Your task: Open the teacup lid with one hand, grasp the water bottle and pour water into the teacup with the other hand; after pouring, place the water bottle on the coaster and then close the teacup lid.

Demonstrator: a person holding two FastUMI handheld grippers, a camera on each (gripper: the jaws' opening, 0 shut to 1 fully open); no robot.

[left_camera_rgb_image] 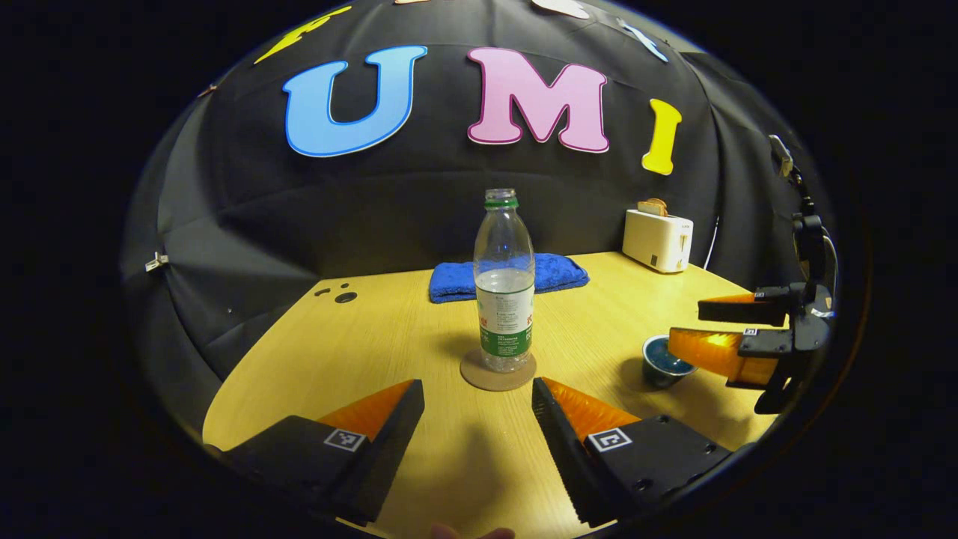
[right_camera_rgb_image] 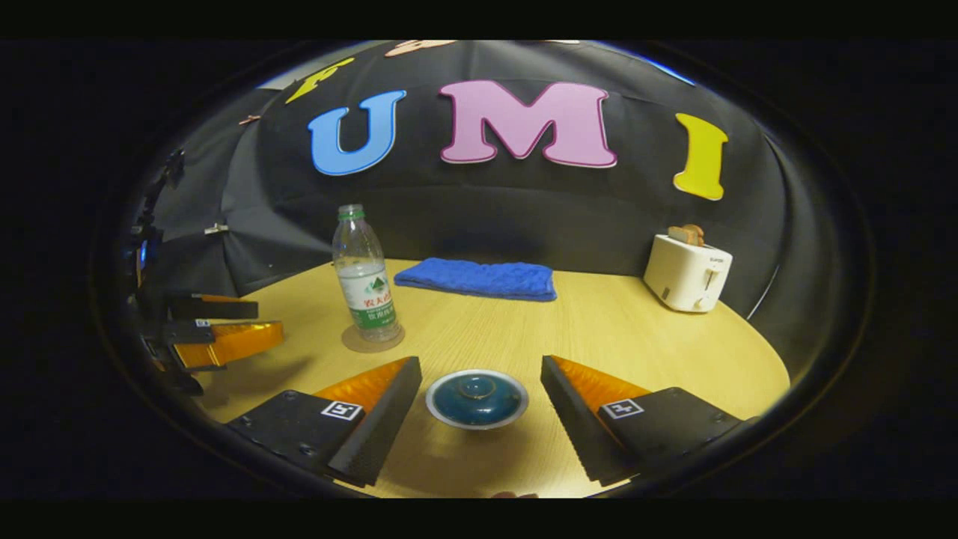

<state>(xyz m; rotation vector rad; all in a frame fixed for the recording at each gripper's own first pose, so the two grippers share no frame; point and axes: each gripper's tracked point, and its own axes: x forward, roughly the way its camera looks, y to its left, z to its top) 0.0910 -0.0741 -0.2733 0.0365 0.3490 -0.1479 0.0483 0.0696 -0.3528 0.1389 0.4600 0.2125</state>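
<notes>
A clear water bottle (left_camera_rgb_image: 505,288) with a green cap stands upright on a round brown coaster (left_camera_rgb_image: 498,372), partly filled. My left gripper (left_camera_rgb_image: 477,408) is open just short of it, with nothing between its fingers. In the right gripper view the bottle (right_camera_rgb_image: 365,281) and coaster (right_camera_rgb_image: 372,338) sit at the left. The dark blue teacup (right_camera_rgb_image: 477,399), with its lid on, rests between the open fingers of my right gripper (right_camera_rgb_image: 479,393), apart from both. From the left gripper view, the teacup (left_camera_rgb_image: 663,361) shows under the right gripper (left_camera_rgb_image: 700,326). The left gripper (right_camera_rgb_image: 251,322) shows at the far left.
A folded blue towel (left_camera_rgb_image: 509,277) lies at the back of the wooden table (left_camera_rgb_image: 359,352). A white toaster (left_camera_rgb_image: 658,238) with toast in it stands at the back right. Black cloth walls close in behind and beside the table.
</notes>
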